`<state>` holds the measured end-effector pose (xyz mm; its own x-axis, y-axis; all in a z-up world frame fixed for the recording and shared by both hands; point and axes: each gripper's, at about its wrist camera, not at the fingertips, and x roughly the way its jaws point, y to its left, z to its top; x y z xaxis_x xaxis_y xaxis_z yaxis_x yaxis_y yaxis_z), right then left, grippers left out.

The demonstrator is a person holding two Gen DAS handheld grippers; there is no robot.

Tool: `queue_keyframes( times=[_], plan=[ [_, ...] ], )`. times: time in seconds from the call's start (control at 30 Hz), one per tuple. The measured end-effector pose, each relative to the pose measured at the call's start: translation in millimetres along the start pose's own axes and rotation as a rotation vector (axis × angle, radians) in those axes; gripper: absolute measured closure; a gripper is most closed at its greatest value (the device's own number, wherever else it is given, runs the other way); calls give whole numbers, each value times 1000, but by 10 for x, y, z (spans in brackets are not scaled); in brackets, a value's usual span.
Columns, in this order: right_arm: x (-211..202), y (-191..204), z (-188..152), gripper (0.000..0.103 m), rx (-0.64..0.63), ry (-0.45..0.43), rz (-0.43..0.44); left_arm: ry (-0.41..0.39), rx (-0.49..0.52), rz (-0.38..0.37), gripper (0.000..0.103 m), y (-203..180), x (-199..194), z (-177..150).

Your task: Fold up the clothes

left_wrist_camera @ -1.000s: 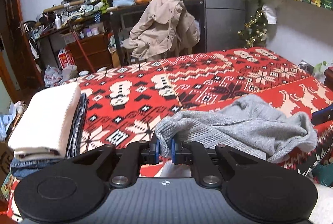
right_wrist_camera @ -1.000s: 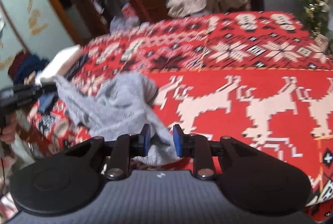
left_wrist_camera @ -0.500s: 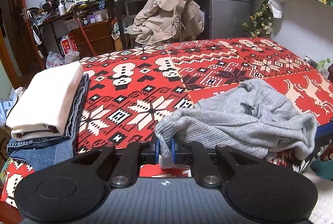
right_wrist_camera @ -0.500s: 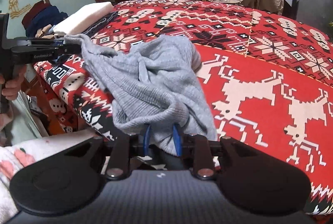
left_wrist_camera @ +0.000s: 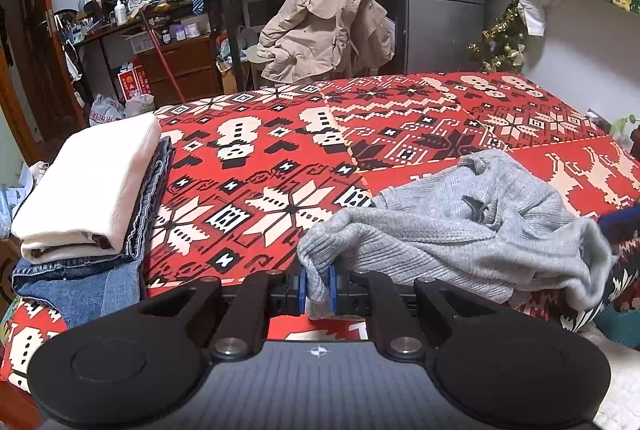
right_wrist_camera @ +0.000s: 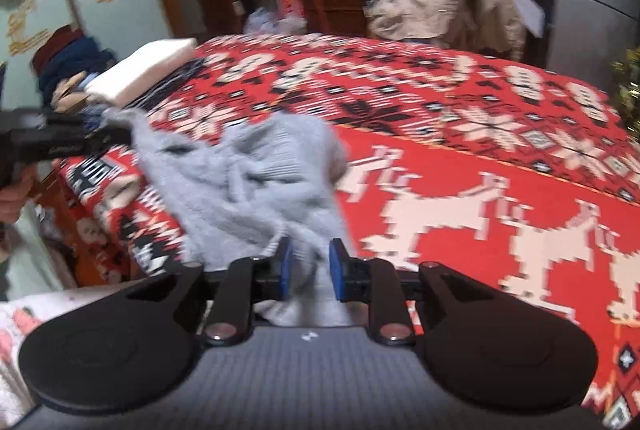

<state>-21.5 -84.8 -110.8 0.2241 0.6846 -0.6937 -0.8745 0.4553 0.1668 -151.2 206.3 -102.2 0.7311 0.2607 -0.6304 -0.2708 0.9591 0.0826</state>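
Blue pads of my left gripper (left_wrist_camera: 318,288) are clamped on one corner of the grey sweater (left_wrist_camera: 460,226). My right gripper (right_wrist_camera: 310,270) has just been closing on another bunch of it. It's crumpled on the red bedspread (left_wrist_camera: 280,158), near the folded stack (left_wrist_camera: 88,190).

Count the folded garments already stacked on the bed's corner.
3 visible: a cream one on top, a dark striped one beneath it, blue jeans at the bottom. More could be hidden between the layers.

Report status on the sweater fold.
Left gripper clamped on grey sweater edge. Right gripper just closing on its other end. Folded stack well aside.
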Motion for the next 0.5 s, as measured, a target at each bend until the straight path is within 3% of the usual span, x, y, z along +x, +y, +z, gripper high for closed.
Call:
queue_keyframes(
  times=[0.1,0.27,0.5],
  plan=[
    [91,157,-27,83,-28,28,54,5,4,-2,93,7,7,4],
    [226,335,-122,82,-46,73,67,6,7,-4,93,12,8,-1],
    [-57,298,-117,80,-116,39,22,14,2,-6,93,21,26,-27]
  ],
)
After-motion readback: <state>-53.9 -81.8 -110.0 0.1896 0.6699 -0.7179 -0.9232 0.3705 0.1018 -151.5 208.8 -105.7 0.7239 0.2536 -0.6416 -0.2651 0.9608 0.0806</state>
